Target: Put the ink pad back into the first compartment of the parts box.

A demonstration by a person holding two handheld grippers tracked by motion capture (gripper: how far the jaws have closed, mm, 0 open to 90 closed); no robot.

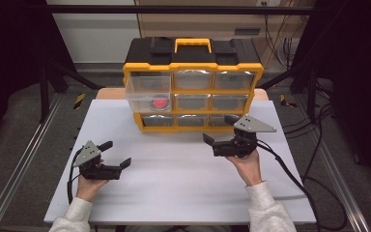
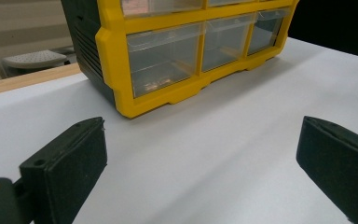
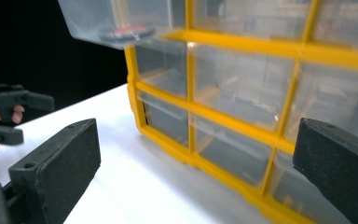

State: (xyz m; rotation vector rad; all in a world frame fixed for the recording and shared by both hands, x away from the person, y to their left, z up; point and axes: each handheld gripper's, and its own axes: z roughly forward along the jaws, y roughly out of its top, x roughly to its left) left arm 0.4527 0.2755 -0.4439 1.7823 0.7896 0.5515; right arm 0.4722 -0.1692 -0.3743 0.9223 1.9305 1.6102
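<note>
facing a yellow drawer cabinet (image 1: pixel 193 89) without readable labels, left gripper (image 1: pixel 117 154) and right gripper (image 1: pixel 219 129) gape empty.

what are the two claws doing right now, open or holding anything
Left claw: open, holding nothing, above the white table.
Right claw: open, holding nothing, near the yellow drawer cabinet.
</note>
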